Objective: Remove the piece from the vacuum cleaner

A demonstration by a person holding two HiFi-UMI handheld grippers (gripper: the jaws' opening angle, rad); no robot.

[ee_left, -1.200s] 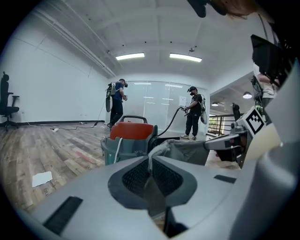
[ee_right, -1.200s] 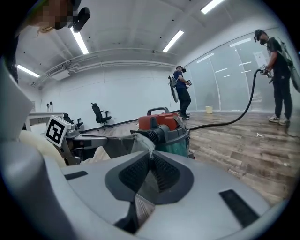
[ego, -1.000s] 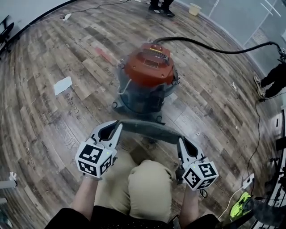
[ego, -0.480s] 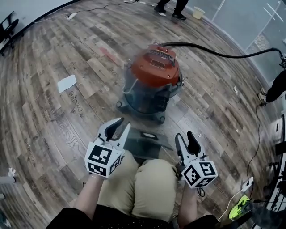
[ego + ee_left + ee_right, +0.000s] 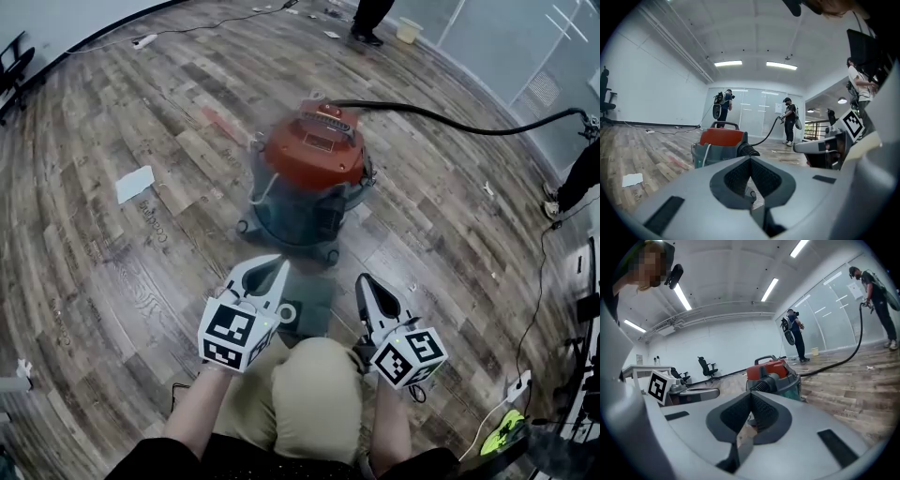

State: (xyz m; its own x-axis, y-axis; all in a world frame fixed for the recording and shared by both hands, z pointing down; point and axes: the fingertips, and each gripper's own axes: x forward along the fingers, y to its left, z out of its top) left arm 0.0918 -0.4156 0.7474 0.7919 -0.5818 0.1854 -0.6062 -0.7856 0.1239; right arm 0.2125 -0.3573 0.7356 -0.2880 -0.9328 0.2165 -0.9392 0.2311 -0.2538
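The vacuum cleaner [image 5: 314, 178], a grey-green drum with a red lid, stands on the wood floor ahead of me; it also shows in the left gripper view [image 5: 722, 145] and the right gripper view [image 5: 773, 373]. Its black hose [image 5: 450, 117] runs off to the right. The grey piece [image 5: 309, 298] lies flat on the floor in front of my knee, between the two grippers. My left gripper [image 5: 272, 269] [image 5: 750, 159] is shut and holds nothing. My right gripper [image 5: 366, 284] [image 5: 751, 394] is also shut and holds nothing. Neither touches the piece.
A white sheet of paper [image 5: 134, 183] lies on the floor at the left. People stand at the far end [image 5: 370, 33] and at the right edge [image 5: 572, 178], one holding the hose [image 5: 876, 291]. A yellow bucket [image 5: 409, 31] sits by the glass wall.
A second ago both grippers held the grey piece by its ends. They let go, the piece dropped to the floor by my knee, and both grippers have shut and drawn closer together.
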